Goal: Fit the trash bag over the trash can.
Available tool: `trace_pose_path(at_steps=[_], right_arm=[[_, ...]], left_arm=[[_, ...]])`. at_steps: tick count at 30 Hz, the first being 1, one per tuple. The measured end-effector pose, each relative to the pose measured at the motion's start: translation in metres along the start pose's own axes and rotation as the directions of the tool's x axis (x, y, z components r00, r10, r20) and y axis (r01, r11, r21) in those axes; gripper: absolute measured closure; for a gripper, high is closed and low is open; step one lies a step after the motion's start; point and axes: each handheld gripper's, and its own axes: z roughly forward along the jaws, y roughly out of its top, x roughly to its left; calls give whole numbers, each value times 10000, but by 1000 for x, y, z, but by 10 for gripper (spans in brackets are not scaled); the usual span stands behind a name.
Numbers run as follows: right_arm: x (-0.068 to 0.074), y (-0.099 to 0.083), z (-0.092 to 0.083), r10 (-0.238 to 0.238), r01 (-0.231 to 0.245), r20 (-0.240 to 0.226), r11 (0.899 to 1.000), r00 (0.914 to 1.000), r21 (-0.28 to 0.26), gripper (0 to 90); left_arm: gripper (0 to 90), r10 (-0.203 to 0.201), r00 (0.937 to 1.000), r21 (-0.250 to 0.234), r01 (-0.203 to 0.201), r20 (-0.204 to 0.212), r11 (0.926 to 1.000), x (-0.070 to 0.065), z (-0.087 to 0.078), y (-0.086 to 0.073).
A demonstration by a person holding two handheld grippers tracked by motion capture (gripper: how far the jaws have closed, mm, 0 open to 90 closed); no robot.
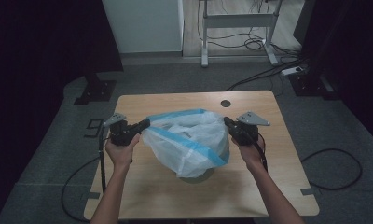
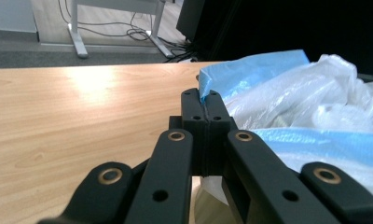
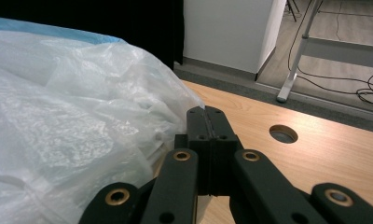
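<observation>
The clear plastic bag with a blue rim [image 1: 189, 142] sits over a small bin [image 1: 199, 176] near the middle of the worktop [image 1: 142, 191]; only a sliver of the bin's base peeks out below the bag, so what it is remains a fair guess. The left tool [image 1: 145, 123] is closed tight on the blue rim at the bag's left side, its jaws pressed together on the film in the left gripper view [image 2: 204, 108]. The right tool [image 1: 226, 122] is likewise clamped, pinching the clear film at the bag's right side [image 3: 206, 122]. Between them the bag's mouth is pulled wide above the bin. Judging by this, gripping and opening are done; what seems left is drawing the rim down and seating it around the bin's edge, since the bag is bunched high and loose.
</observation>
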Motion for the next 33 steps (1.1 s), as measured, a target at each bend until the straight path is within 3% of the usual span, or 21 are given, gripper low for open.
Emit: trace_pose_path(at_steps=[8,13,15,17,20,23,27,30,33], right_arm=[[0,-4,2,47,-46,-80,9999,10000,153,889],[0,-9,6,102,-96,-164,9992,9998,395,876],[-1,-10,5,152,-154,61,9992,9999,357,800],[-3,-7,-2,424,-421,569,9991,9975,-57,667],[-8,-2,-20,823,-784,553,9945,9951,-702,582],[-8,1,-42,882,-861,145,9901,9960,-1106,550],[3,1,-67,664,-779,-888,9880,9938,-1335,506],[20,-1,-81,499,-766,-2041,9892,9777,-1252,470],[36,-1,-87,377,-755,-2963,9902,9543,-1171,442]], left_arm=[[899,-66,9998,398,59,183,9992,-1,10,-10],[898,100,9997,748,-118,237,9971,-6,17,-16],[898,150,9996,800,-168,224,9967,-9,19,-17],[898,230,9994,788,-250,259,9966,-10,19,-17],[898,265,9992,670,-285,306,9973,-11,16,-16],[898,257,9991,569,-276,337,9980,-11,12,-15],[897,200,9989,429,-218,425,9988,-11,9,-14],[897,141,9988,369,-158,468,9992,-11,7,-14],[897,155,9989,362,-171,441,9992,-12,6,-13]])
